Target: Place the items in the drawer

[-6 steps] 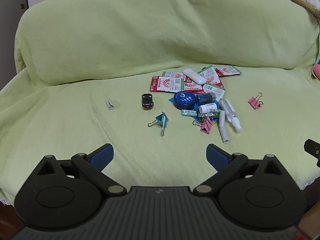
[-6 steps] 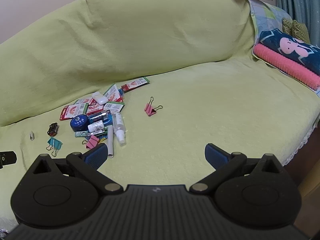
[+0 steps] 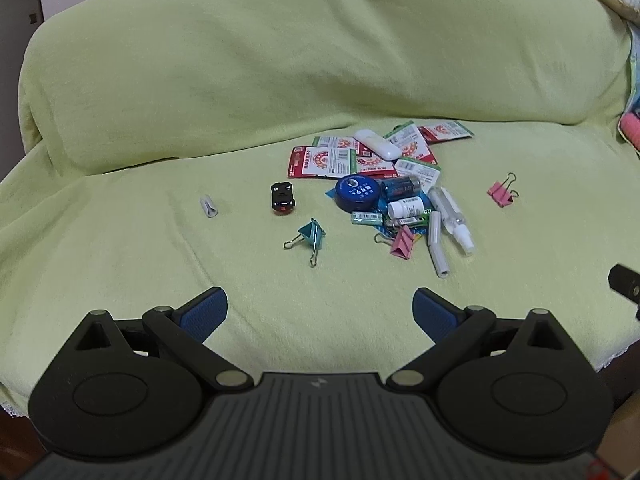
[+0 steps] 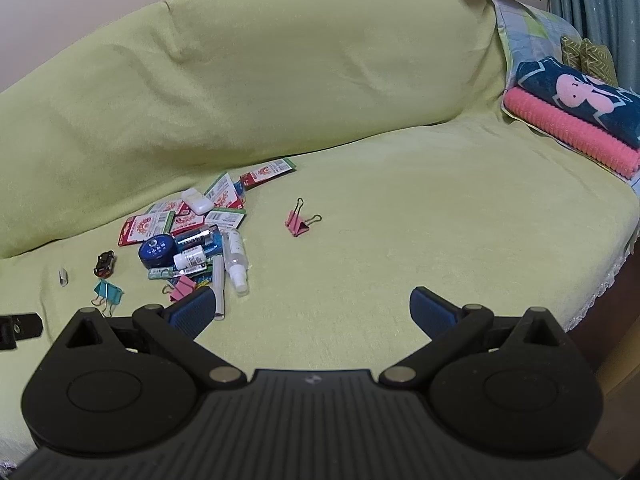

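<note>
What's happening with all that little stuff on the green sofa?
A person holds two grippers above a sofa draped in a light green cover. The left gripper and right gripper are both open and hold nothing. A pile of small things lies there: a round blue tin, red and green packets, a teal binder clip and a pink binder clip lying apart. No drawer is in view.

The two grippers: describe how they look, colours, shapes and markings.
The left gripper and right gripper look alike: matte black plastic, two round housings joined by a ribbed grey centre plate with a small logo, angled black link arms with silver pivot pins, and jaws faced with textured blue pads. No cables, hands or sleeves show.
</note>
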Demonstrator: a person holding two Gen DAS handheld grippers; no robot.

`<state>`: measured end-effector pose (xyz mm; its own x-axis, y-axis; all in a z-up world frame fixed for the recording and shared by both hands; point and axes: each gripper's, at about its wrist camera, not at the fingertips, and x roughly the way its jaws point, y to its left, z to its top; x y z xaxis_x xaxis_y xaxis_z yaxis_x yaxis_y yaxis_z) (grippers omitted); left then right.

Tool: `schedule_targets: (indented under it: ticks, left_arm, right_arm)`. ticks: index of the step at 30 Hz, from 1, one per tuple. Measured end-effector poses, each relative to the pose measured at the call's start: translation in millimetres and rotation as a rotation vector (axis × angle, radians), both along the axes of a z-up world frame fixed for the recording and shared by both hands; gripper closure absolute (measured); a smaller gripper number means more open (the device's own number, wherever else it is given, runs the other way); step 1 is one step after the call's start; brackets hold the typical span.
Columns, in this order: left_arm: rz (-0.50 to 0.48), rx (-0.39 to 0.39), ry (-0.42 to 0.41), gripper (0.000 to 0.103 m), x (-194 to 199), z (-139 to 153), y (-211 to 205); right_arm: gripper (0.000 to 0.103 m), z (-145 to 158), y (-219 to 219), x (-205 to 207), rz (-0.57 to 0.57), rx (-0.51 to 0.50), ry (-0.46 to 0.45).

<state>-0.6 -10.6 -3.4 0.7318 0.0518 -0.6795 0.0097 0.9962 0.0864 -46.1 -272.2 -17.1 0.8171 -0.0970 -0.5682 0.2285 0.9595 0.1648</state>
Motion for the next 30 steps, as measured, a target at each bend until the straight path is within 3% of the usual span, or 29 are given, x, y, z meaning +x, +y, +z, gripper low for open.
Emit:
schedule_targets:
  ticks: [7, 10, 30]
  left_arm:
    - [-0.014, 0.042, 0.019, 0.003, 4.0, -3.5, -12.9]
    - [-0.031, 0.063, 0.023, 0.003, 12.5, -0.8, -19.5]
    - [-0.070, 0.035, 0.012, 0.003, 38.5, 7.0, -24.6]
  right_arm:
    - [0.001, 1.9, 9.1, 8.7, 0.072, -0.040, -0.009]
    - [0.001, 5.6, -8.3, 17.4, 0.072, -0.020, -0.030]
    - [0.001, -10.4, -19.0, 42.3, 0.057, 0.003, 0.016]
